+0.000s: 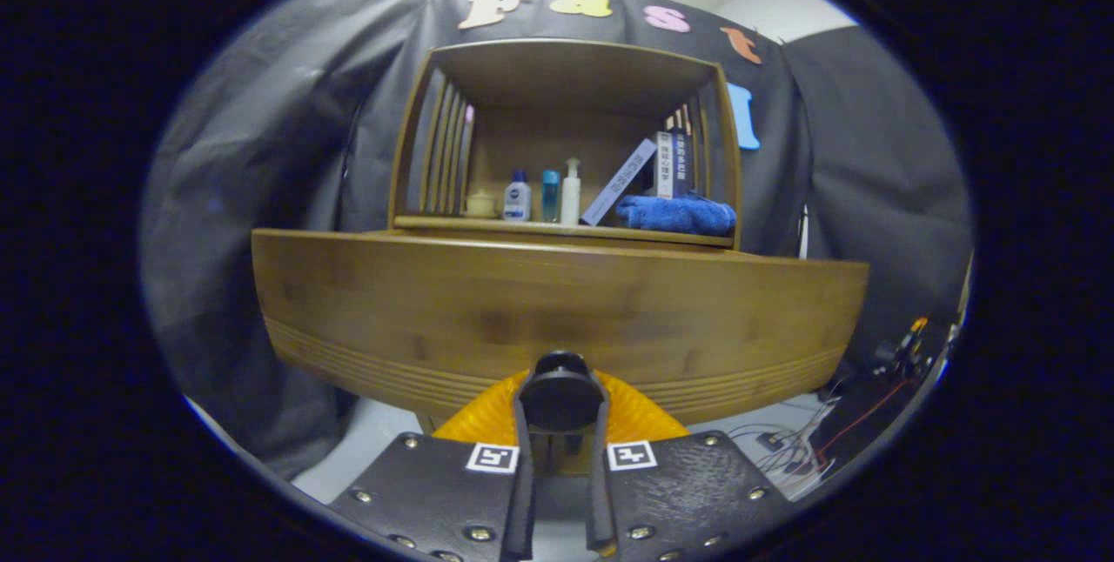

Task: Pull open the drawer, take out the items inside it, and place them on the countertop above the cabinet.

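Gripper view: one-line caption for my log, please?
Jaws shut on the black knob of an orange ribbed item, held before the wooden cabinet below a shelf of bottles.

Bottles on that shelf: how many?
3, in a row on the shelf beyond the gripper: white-and-blue bottle, blue bottle, white pump bottle. More may be hidden.

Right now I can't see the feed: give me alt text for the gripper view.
The gripper is closed on a dark round knob with an orange ribbed object behind it, just in front of the wooden cabinet. Beyond, a shelf unit holds small bottles, leaning books and a blue towel.
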